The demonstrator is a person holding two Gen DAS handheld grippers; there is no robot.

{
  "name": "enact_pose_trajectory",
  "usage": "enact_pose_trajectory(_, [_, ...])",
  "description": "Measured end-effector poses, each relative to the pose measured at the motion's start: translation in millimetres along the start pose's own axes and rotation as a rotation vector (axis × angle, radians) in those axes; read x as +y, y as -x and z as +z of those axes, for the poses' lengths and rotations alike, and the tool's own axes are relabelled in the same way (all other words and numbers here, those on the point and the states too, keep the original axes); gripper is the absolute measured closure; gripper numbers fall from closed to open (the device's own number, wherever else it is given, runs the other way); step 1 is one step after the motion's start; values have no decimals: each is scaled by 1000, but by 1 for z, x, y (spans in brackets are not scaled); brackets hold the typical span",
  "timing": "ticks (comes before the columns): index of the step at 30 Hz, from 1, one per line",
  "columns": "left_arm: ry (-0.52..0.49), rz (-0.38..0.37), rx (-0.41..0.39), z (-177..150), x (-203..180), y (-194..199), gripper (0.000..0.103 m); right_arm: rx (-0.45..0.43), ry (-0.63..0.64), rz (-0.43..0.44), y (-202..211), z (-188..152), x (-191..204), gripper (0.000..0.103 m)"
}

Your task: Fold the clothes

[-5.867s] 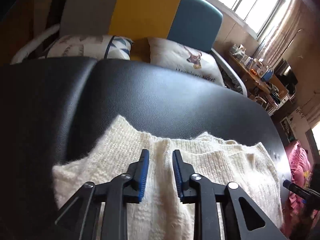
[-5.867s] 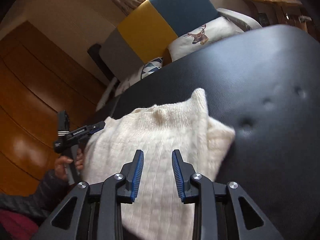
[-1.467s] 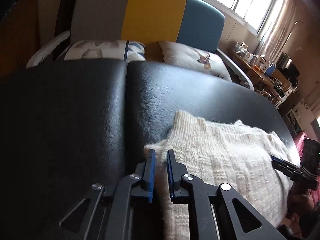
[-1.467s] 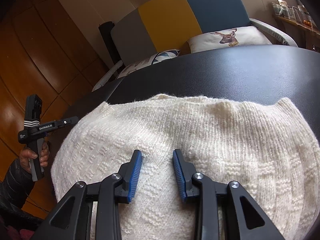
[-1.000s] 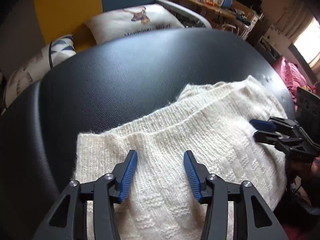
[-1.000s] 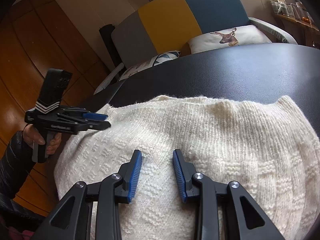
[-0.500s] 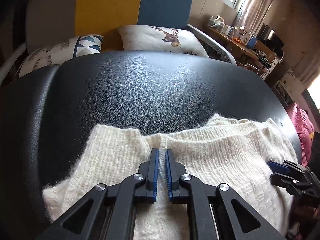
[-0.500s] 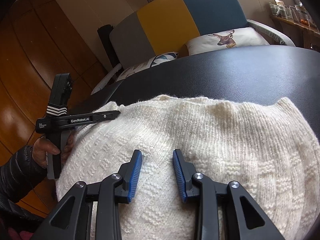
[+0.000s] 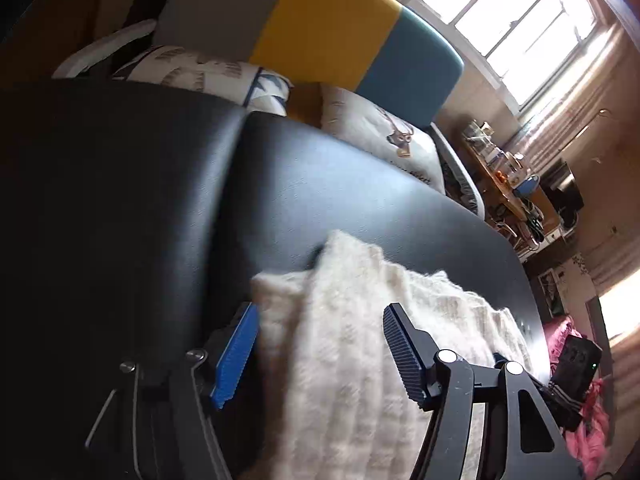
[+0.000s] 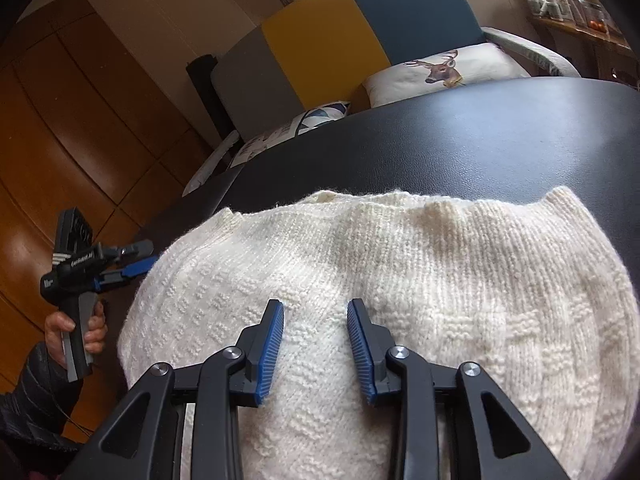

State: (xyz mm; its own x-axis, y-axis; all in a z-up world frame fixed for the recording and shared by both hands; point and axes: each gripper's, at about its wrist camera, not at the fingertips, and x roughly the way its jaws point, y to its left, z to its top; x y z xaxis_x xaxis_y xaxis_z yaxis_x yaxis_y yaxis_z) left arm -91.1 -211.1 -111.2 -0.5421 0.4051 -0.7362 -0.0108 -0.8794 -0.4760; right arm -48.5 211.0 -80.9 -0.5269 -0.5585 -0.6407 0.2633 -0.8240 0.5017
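The cream knitted sweater [image 10: 400, 300] is lying on the black padded table [image 10: 500, 148], already gathered into a compact bundle with layers overlapping at its left end [image 9: 320, 280] — whether it is fully folded I cannot tell. The left hand-held gripper [image 9: 320, 344] is sitting wide open at that end, its blue pads straddling the raised fold without pinching it. The right hand-held gripper [image 10: 316, 344] is hovering over the middle, jaws moderately parted, holding nothing. To do well here, any grasp is best taken on all the layers at the edge together — the loose knit is likely to stretch and sag if only one layer is pinched.
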Motion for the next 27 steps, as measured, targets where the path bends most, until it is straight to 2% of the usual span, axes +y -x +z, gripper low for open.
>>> enact_pose_trajectory(5, [51,-51,78,-22,31,17,32,0,32,-95,31,-8,8,65])
enact_pose_trajectory(9, [38,-138,105,-21,27,13,32,9,61,-204,53,-18,5,63])
enact_pose_trajectory(12, [20,-135,119,-13,22,-1,32,25,25,-261,57,-23,-7,63])
enact_pose_trajectory(17, [-22,-107,140,-9,19,-25,30,23,34,-253,55,-32,-11,62])
enact_pose_trajectory(18, [-29,-115,132,-9,20,-26,25,18,38,-250,54,-33,-12,62])
enact_pose_trajectory(23, [-66,-175,89,-11,19,-27,23,-31,37,-212,56,-39,-18,62])
enact_pose_trajectory(25, [-106,-198,100,-11,12,-29,25,-46,34,-197,57,-40,-20,62])
enact_pose_trajectory(26, [-116,-210,114,-11,9,-30,29,-53,36,-191,57,-41,-20,62])
enact_pose_trajectory(27, [-116,-224,136,-11,6,-33,40,-59,39,-187,58,-41,-20,62])
